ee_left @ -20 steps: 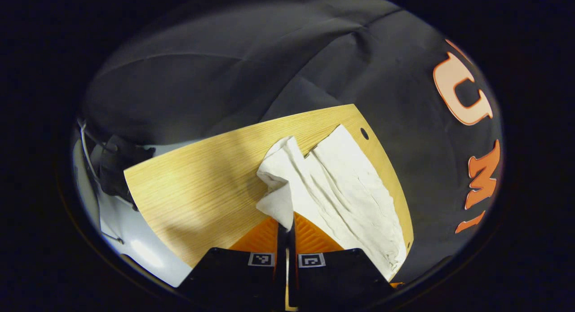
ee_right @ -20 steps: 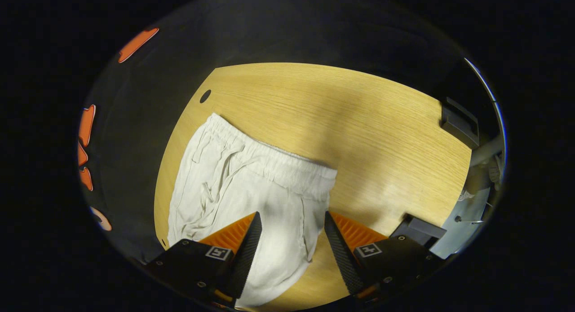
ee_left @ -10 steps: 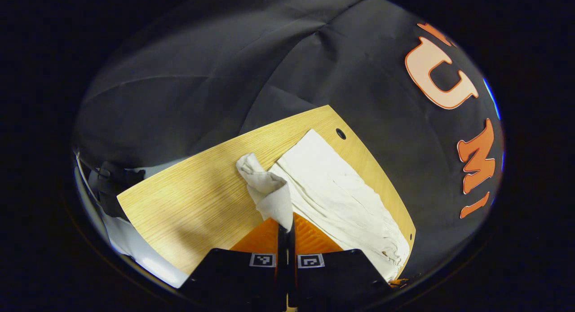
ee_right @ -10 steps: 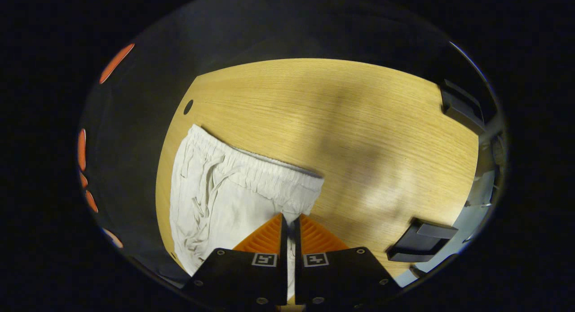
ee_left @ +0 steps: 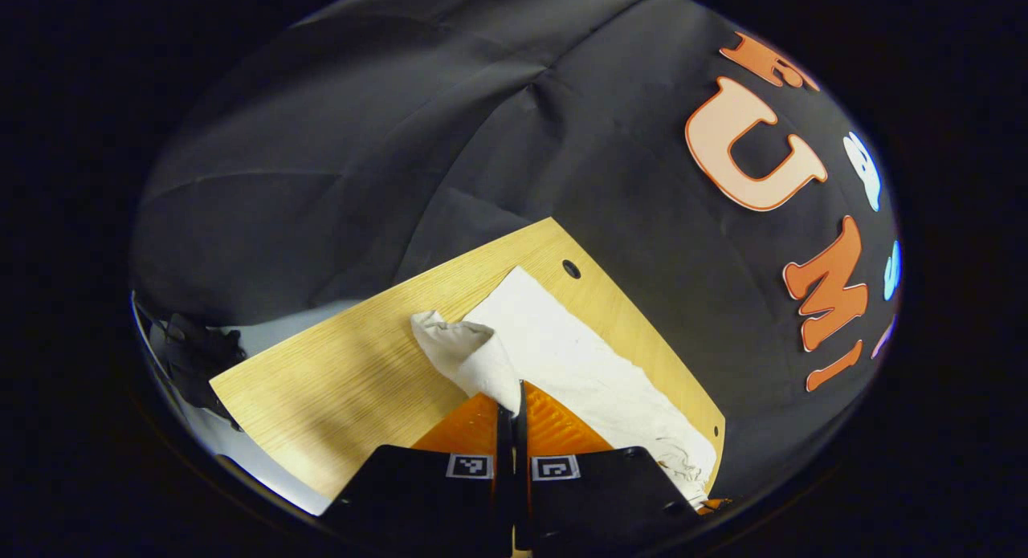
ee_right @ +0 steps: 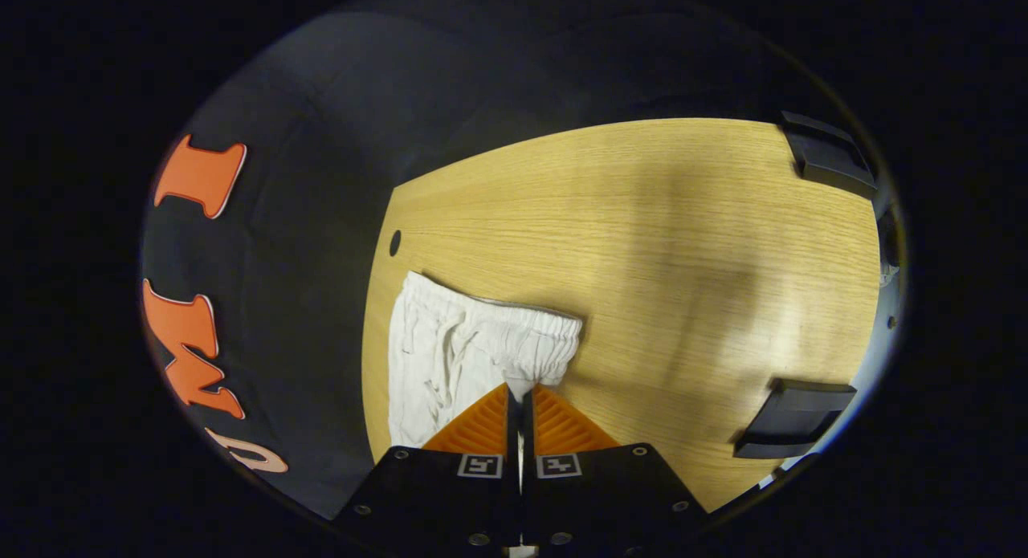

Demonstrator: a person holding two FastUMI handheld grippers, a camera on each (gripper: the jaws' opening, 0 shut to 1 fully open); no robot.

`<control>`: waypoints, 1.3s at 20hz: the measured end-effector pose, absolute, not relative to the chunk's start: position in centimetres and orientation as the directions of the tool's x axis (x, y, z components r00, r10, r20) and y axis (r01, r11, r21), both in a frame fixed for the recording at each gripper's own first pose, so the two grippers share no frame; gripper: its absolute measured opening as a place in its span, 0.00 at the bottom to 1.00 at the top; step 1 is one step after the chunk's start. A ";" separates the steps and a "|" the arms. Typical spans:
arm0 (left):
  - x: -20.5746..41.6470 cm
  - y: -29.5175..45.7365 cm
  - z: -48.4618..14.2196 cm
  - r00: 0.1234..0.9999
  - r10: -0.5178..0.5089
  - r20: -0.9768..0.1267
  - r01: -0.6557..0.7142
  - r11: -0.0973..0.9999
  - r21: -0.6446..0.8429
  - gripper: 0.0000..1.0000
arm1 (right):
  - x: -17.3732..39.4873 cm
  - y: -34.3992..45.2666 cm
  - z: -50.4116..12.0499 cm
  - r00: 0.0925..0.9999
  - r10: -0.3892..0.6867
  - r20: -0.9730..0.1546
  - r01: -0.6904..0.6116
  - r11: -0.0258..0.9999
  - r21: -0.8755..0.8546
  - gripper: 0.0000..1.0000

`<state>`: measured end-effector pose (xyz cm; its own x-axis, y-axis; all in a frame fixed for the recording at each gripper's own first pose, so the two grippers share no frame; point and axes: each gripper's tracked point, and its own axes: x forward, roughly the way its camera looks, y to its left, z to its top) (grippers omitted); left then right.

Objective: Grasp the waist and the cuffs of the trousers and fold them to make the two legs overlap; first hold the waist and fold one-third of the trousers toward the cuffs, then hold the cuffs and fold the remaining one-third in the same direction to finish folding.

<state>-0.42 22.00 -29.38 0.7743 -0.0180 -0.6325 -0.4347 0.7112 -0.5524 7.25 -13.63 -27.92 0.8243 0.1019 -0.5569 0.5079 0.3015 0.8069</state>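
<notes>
Left gripper [ee_left: 514,393] is clamped tight on a cuff [ee_left: 470,357] of the white trousers [ee_left: 578,365], the pinched cloth bunched and lifted off the wooden table [ee_left: 337,381]. The rest of the leg lies flat along the table's far edge, near a small round hole [ee_left: 571,268]. Over on the right gripper [ee_right: 519,397], both fingers are pressed together on the elastic waist [ee_right: 514,341], drawstring side lying wrinkled on the table [ee_right: 683,261] beside the black cloth wall [ee_right: 305,221].

Dim booth, soft shadows on table [ee_right: 642,221], fisheye-bent edges, sharp focus
</notes>
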 end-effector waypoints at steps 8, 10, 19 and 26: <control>5.1 20.3 -26.6 0.793 -0.075 -0.605 -0.322 0.791 -0.520 0.04 | 11.6 -12.6 -22.1 0.875 0.139 -0.464 0.404 0.320 0.857 0.01; 6.3 20.9 -26.5 0.789 -0.077 -0.610 -0.309 0.808 -0.502 0.04 | 12.7 -12.4 -21.3 0.875 0.141 -0.463 0.401 0.323 0.857 0.01; 13.4 22.2 -27.2 0.736 -0.121 -0.666 -0.194 0.905 -0.378 0.04 | 20.5 -11.6 -17.8 0.877 0.133 -0.462 0.390 0.367 0.845 0.01; 17.3 24.9 -32.0 0.662 -0.039 -0.748 -0.342 0.873 -0.348 0.04 | 27.9 -10.1 -19.3 0.835 0.150 -0.530 0.441 0.394 0.806 0.01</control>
<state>17.28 24.95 -31.99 0.6620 -0.0392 -0.7485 -0.3420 0.8728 -0.3482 27.89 -10.13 -19.26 0.8347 0.1496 -0.5300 0.4413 0.3942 0.8062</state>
